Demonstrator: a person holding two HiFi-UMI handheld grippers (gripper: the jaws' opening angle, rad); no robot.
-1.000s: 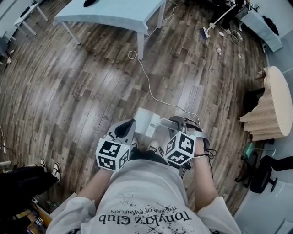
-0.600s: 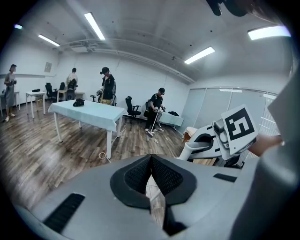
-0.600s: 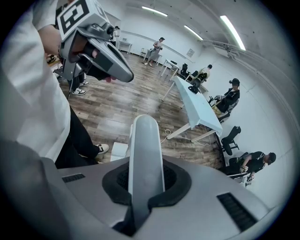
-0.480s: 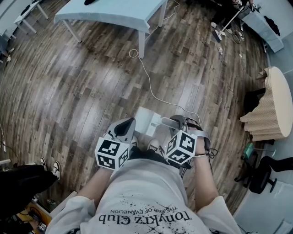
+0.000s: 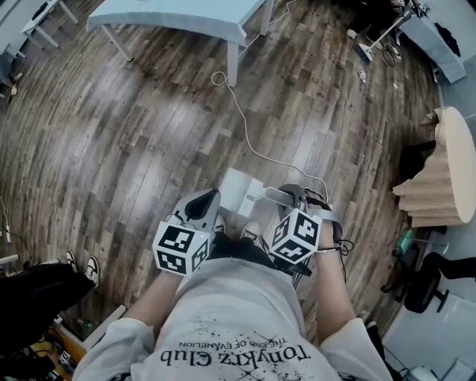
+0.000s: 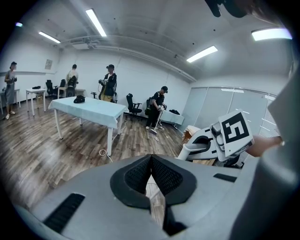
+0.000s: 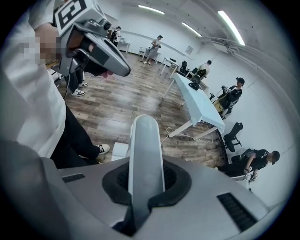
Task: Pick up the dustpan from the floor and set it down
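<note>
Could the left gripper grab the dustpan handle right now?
Probably not yet: the left gripper has its jaws shut, and the right gripper clamps the handle. Nothing stands between them, though, so once opened it could likely reach.

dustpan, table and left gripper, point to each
dustpan point(image 7: 146, 154): right gripper view, its handle
table point(image 5: 178, 15): head view, its top
left gripper point(image 6: 151, 160): left gripper view, between its fingertips
</note>
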